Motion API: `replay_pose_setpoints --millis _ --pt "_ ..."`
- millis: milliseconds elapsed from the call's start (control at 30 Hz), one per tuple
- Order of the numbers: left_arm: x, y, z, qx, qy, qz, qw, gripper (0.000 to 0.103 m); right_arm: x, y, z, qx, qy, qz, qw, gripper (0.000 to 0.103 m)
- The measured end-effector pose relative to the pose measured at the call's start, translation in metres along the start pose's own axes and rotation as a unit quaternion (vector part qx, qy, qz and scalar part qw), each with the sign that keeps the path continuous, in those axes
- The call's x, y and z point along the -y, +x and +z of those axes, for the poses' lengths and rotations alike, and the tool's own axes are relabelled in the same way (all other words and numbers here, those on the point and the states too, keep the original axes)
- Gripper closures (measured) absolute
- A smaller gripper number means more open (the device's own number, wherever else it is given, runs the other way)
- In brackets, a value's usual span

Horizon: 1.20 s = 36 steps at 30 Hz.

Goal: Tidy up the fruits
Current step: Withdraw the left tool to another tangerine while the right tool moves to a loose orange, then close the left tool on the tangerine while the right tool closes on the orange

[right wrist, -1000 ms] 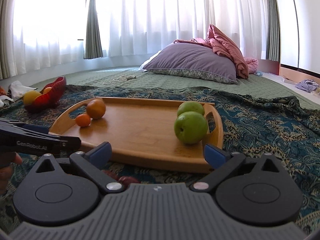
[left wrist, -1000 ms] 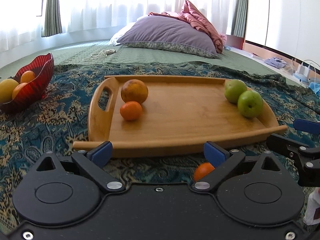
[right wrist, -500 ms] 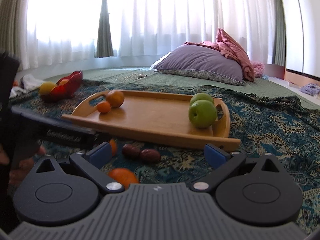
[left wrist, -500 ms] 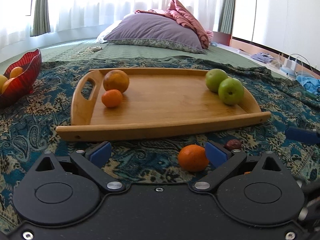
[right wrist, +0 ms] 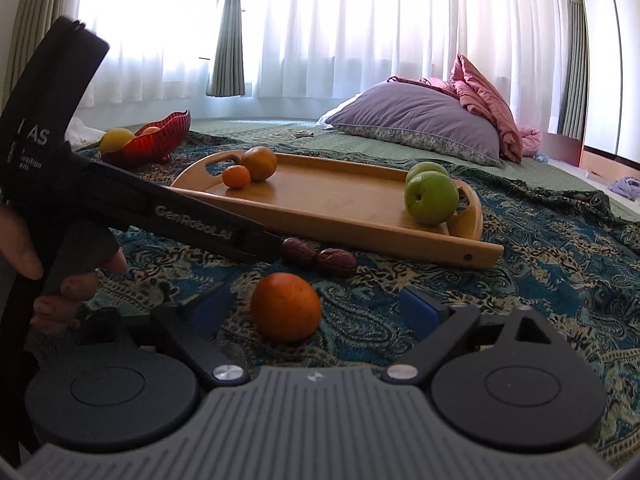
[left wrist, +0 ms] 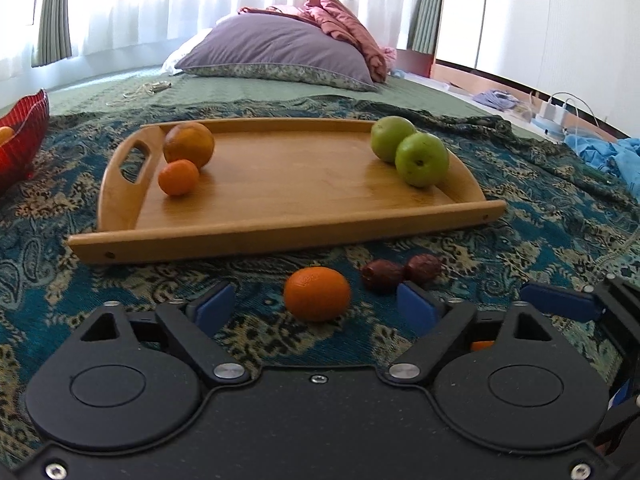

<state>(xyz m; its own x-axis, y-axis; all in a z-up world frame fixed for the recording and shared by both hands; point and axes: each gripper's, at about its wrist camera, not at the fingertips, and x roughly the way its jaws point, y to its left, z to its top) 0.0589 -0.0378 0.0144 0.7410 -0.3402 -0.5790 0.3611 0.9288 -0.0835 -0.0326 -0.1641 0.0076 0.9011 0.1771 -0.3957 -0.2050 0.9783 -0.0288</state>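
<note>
A wooden tray (left wrist: pixel 280 216) (right wrist: pixel 360 236) lies on the patterned blanket. It holds an orange (left wrist: pixel 189 145) and a small mandarin (left wrist: pixel 178 177) at its left end and two green apples (left wrist: pixel 421 159) (right wrist: pixel 431 197) at its right end. In front of the tray a mandarin (left wrist: pixel 317 294) and two dark red dates (left wrist: pixel 400 272) (right wrist: pixel 318 257) lie on the blanket. My left gripper (left wrist: pixel 316 306) is open with the mandarin between its fingers. My right gripper (right wrist: pixel 316 310) is open around another orange fruit (right wrist: pixel 286 306).
A red glass bowl (right wrist: pixel 156 142) (left wrist: pixel 20 136) with yellow and orange fruit stands at the far left. A purple pillow (left wrist: pixel 276 50) and pink bedding lie behind the tray. Cables and blue cloth (left wrist: pixel 608 152) lie on the floor at the right.
Both grippers have drawn back from the tray and dropped lower. The loose mandarins and dates in front of the tray have come into view between the fingers.
</note>
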Motion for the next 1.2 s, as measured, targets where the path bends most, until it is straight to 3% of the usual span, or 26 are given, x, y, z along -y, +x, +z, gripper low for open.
replay_pose_setpoints --millis 333,467,600,967,1200 --pt "0.002 0.001 0.000 -0.011 -0.013 -0.017 0.9997 0.052 -0.008 -0.001 -0.006 -0.004 0.007 0.015 1.000 0.025" --pt "0.002 0.000 0.001 -0.011 -0.016 -0.017 0.9997 0.056 -0.010 -0.001 -0.007 0.000 0.008 0.012 1.000 0.033" --pt "0.001 -0.002 0.001 -0.005 -0.017 -0.009 0.9998 0.070 -0.009 -0.001 -0.007 -0.001 0.014 0.013 1.000 0.040" --pt "0.000 -0.008 0.005 0.005 -0.012 0.001 0.9999 0.070 -0.008 0.004 -0.004 -0.008 0.021 0.013 1.000 0.059" --pt "0.000 -0.012 0.015 0.029 0.005 0.021 0.9993 0.070 -0.007 0.002 0.003 0.006 0.026 -0.003 1.000 0.061"
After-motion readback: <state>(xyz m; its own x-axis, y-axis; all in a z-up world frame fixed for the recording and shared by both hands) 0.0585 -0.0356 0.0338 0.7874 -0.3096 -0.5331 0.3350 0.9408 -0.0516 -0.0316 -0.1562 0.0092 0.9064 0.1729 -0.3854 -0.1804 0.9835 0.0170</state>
